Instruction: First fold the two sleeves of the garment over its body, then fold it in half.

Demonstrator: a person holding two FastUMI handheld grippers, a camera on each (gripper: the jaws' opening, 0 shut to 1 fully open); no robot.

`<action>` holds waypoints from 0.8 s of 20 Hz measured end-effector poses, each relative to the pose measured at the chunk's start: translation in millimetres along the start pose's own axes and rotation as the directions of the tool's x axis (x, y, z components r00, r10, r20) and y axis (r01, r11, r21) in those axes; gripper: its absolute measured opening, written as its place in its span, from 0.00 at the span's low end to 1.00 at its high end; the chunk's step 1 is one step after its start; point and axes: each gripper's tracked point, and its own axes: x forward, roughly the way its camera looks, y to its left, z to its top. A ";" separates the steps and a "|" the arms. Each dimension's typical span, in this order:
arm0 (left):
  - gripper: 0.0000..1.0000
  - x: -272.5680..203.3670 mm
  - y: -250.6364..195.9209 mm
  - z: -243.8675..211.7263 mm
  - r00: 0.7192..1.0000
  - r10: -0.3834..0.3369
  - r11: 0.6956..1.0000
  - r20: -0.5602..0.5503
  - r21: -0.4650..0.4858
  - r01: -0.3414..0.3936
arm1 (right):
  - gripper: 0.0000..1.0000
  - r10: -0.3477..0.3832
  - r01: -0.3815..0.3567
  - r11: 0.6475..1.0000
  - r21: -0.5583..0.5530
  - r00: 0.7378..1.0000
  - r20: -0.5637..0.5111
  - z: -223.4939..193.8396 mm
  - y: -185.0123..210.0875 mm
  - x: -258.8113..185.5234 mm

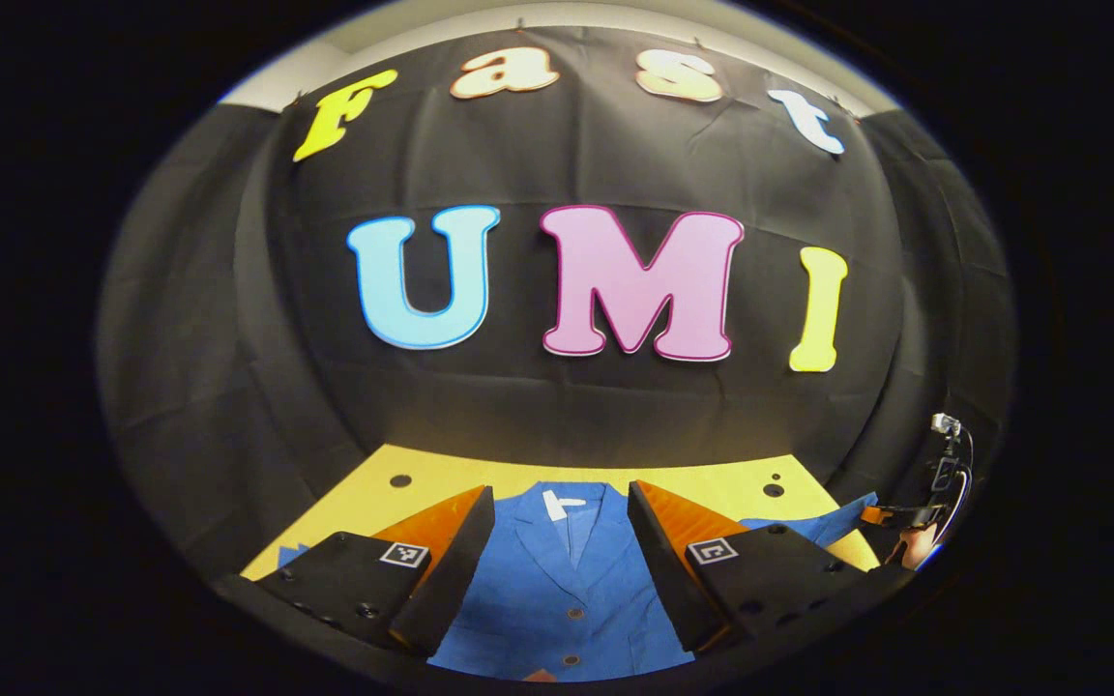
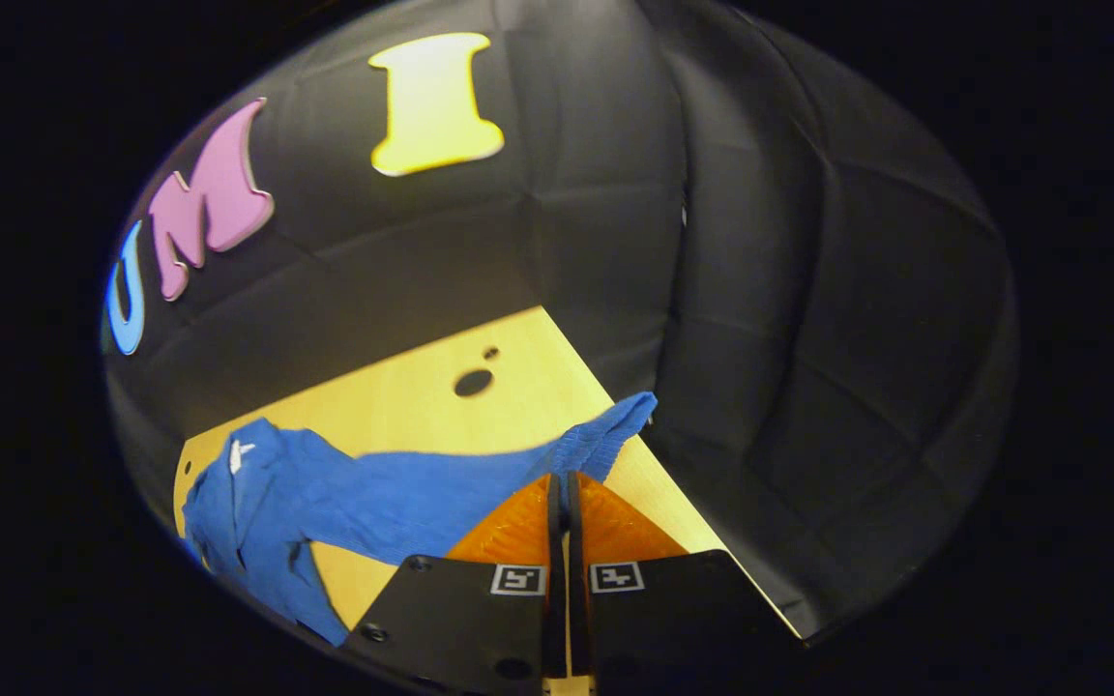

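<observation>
Two grippers: left (image 1: 562, 517) agape over jacket (image 1: 557, 590), right (image 2: 562, 483) pinching sleeve (image 2: 480, 488).

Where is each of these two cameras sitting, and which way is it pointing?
Left gripper view: rides on the left gripper, facing the booth's back wall over the blue garment on the yellow table; its own open fingers flank the collar, and a hand with the other gripper sits far right.
Right gripper view: rides on the right gripper, looking along the sleeve toward the table's far corner; its fingers are closed together at the sleeve's cuff end.
Shared: the garment, table and wall.
</observation>
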 end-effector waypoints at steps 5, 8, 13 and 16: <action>0.80 -20.6 66.7 -17.5 1.000 0.023 0.996 -0.007 -0.089 -0.023 | 0.02 0.158 -0.146 0.986 -0.075 0.971 0.179 78.7 79.0 -94.1; 0.80 -44.9 124.5 -22.4 0.999 0.050 0.995 0.012 -0.090 -0.048 | 0.02 0.254 -0.232 0.965 -0.124 0.944 0.212 97.5 121.4 -156.8; 0.80 -94.6 253.5 -44.5 0.987 0.159 0.980 -0.006 -0.118 -0.158 | 0.01 0.410 -0.371 0.901 -0.226 0.898 0.158 75.6 215.1 -192.0; 0.80 -130.0 323.4 -75.6 0.966 0.249 0.957 -0.070 -0.136 -0.257 | 0.02 0.464 -0.443 0.848 -0.291 0.886 0.004 -5.1 258.5 -176.8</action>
